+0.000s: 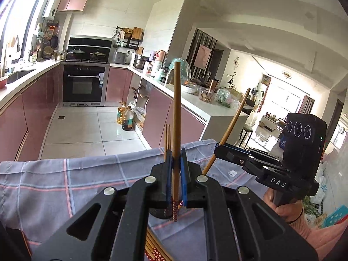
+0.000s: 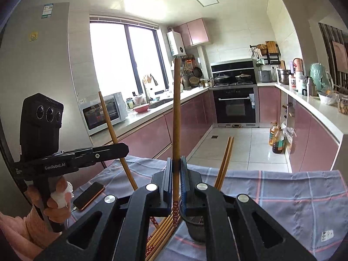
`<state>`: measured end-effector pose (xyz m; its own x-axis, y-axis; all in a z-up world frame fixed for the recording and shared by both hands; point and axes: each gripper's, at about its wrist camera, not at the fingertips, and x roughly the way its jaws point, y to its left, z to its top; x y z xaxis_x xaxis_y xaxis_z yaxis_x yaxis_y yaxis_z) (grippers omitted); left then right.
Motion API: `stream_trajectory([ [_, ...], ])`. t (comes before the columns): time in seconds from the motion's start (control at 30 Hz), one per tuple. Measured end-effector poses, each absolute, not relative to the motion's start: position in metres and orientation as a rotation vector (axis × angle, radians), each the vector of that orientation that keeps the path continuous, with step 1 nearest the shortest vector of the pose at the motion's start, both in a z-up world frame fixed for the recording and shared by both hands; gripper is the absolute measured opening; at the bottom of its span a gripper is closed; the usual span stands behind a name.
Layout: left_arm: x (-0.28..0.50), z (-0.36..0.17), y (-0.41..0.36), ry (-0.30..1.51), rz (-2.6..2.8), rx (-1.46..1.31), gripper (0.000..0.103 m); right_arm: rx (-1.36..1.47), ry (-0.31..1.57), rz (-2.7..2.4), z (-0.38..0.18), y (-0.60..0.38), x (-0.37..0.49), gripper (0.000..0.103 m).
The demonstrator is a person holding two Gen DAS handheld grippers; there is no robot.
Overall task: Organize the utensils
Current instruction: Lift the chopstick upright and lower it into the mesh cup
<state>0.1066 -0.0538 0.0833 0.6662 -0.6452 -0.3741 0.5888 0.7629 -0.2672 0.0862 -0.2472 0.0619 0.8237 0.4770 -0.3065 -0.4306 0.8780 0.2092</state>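
Two chopsticks are up in the air, one in each of your tongs. Your left tongs (image 1: 176, 165) are clamped on a brown wooden chopstick (image 1: 176, 113) that stands almost upright between the blue pads; its lower end carries a red band with small pale flowers and pokes out below the pads. Your right tongs (image 2: 176, 169) pinch a matching chopstick (image 2: 176, 117) the same way, upright, with the same red flowered band at the bottom. From the left wrist camera, your right tongs show to the right, holding their chopstick at a slant above the table.

Below the tongs, the remaining chopsticks (image 2: 163, 232) lie bundled together on the grey-blue checked cloth (image 2: 282, 195) that covers the table, with red patterned ends among them. Just beside the bundle stands a dark cup (image 2: 196, 228), and a few more chopsticks (image 2: 225, 161) lean up out of it. A phone (image 2: 89, 195) with an orange rim lies on the cloth near your left hand (image 2: 55, 202), which has white wrapping on a finger.
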Motion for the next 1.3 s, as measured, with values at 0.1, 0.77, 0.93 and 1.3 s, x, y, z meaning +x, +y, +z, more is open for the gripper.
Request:
stream_trajectory([
  [0.1, 0.113, 0.095, -0.061, 0.434, -0.697, -0.124, 0.007, 0.130, 0.342, 0.454, 0.066, -0.253, 0.094, 0.006],
  [0.77, 0.175, 0.042, -0.106, 0.637, -0.677, -0.001, 0.007, 0.105, 0.576, 0.413, 0.007, -0.248, 0.143, 0.006],
  [0.93, 0.184, 0.020, -0.116, 0.729, -0.689, 0.053, 0.007, 0.109, 0.645, 0.412, -0.006, -0.244, 0.153, 0.006],
  [1.3, 0.207, 0.007, -0.123, 0.773, -0.650, 0.031, 0.008, 0.165, 0.699, 0.377, -0.021, -0.247, 0.177, 0.008],
])
